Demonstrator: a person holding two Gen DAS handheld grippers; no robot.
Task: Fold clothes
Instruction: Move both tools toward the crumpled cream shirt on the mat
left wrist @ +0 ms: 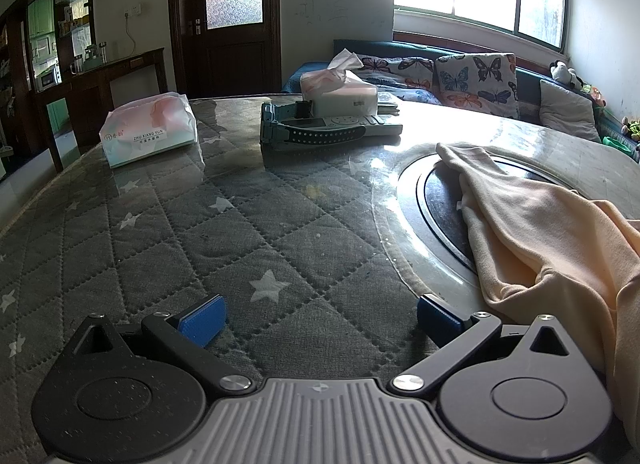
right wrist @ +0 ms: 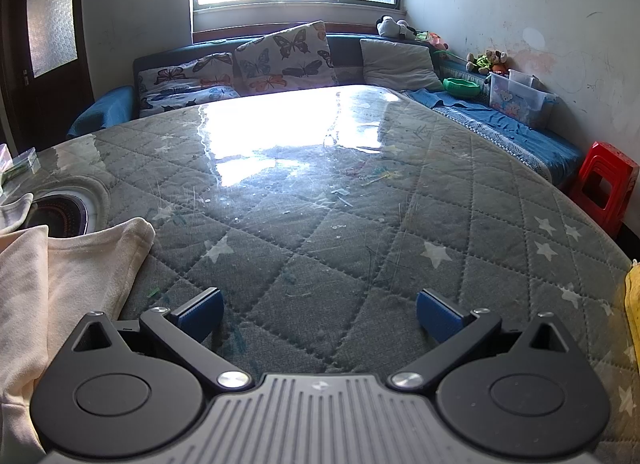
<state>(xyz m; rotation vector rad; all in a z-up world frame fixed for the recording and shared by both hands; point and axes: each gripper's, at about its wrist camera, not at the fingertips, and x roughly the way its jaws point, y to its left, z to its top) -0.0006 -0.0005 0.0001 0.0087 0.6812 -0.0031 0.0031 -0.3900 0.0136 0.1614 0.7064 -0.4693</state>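
Observation:
A cream garment (left wrist: 548, 232) lies crumpled on the right of the table in the left wrist view, partly over a round dark inset (left wrist: 436, 200). It also shows in the right wrist view (right wrist: 60, 276) at the left. My left gripper (left wrist: 320, 318) is open and empty, low over the quilted table cover (left wrist: 240, 248), with the garment just right of its right finger. My right gripper (right wrist: 320, 314) is open and empty, with the garment's edge just left of its left finger.
Two tissue packs (left wrist: 148, 130) (left wrist: 340, 88) and a grey remote-like device (left wrist: 324, 130) stand at the table's far side. A sofa with butterfly cushions (right wrist: 284, 56) lies beyond. A red stool (right wrist: 604, 184) stands at the right. Something yellow (right wrist: 634, 304) shows at the right edge.

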